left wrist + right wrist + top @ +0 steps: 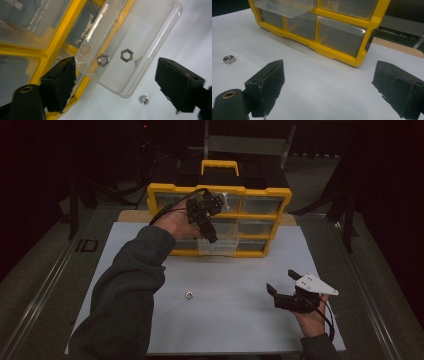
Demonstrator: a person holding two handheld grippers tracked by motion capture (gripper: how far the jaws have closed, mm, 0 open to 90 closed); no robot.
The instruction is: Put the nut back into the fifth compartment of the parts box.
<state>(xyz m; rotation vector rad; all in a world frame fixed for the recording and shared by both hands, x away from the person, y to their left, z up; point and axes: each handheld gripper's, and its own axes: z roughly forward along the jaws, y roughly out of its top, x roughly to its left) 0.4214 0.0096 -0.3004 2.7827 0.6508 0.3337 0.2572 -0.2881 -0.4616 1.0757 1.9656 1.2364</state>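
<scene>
L gripper (115, 82) hung wide, empty, over pulled-out clear drawer (140, 50); two hex nuts (127, 54) inside. Loose nut (189, 295) next — I'd grip across flats. R gripper (329, 87) wide, idle.

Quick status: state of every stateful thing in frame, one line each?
Clear drawer: pulled out of the yellow organizer, two nuts inside.
Other drawers: pushed in.
Loose nut: lying on the white mat.
Left gripper: open, empty.
Right gripper: open, empty.

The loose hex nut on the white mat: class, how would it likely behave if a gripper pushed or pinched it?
The nut lies flat on the mat, so it would probably slide, not roll. Shiny metal suggests slippery. Its low profile likely makes pinching awkward.
</scene>
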